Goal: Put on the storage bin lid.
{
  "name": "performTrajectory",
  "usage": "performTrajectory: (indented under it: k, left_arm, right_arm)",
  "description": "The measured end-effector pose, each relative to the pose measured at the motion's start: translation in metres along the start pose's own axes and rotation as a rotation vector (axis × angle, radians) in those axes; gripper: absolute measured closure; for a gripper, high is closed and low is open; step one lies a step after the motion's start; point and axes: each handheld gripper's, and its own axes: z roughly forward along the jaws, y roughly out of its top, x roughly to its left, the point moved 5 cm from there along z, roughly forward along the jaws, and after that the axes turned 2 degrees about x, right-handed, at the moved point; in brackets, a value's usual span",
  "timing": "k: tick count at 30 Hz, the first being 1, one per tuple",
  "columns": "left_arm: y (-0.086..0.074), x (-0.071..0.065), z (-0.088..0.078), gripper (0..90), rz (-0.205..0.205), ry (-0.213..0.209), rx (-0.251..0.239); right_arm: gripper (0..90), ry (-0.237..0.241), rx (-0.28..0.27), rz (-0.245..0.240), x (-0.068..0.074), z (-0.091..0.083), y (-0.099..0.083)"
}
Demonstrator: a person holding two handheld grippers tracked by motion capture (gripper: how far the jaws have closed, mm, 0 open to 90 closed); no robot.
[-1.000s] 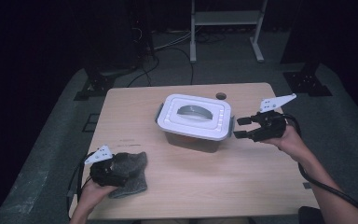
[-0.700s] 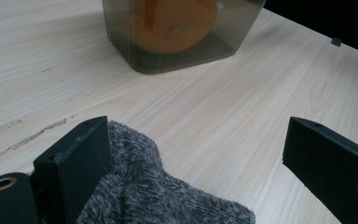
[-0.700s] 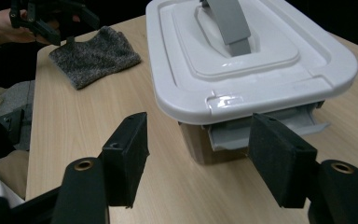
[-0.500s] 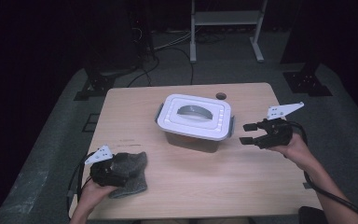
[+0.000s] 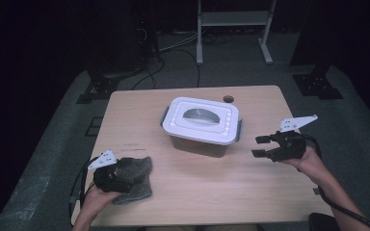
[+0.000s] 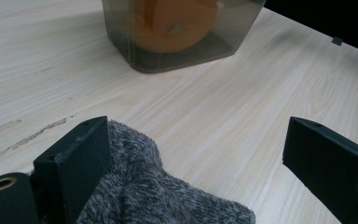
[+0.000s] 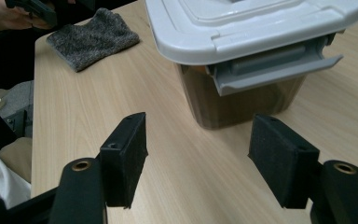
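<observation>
The right gripper has its jaws wide apart with nothing between them, aimed at the grey side latch of a smoky plastic storage box, near it but not touching. The white lid is on, and something orange shows through the wall. The left gripper also stands open over a grey fuzzy cloth at the wooden table's near left corner. The box looks rigid and smooth, probably light; the latch or lid rim seems the best hold. The cloth is soft and limp.
</observation>
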Motion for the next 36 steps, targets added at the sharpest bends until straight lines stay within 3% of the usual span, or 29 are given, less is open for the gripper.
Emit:
performTrajectory:
  k: [25, 36]
  left_arm:
    - [0.000, 0.000, 0.000, 7.2, 0.002, -0.001, 0.003]
    - [0.000, 0.000, 0.001, 7.2, 0.007, -0.003, 0.005]
  right_arm:
    - [34.6, 0.011, -0.012, 0.085, 0.002, 0.007, -0.047]
    - [32.8, 0.004, -0.005, 0.090, 0.006, 0.008, -0.061]
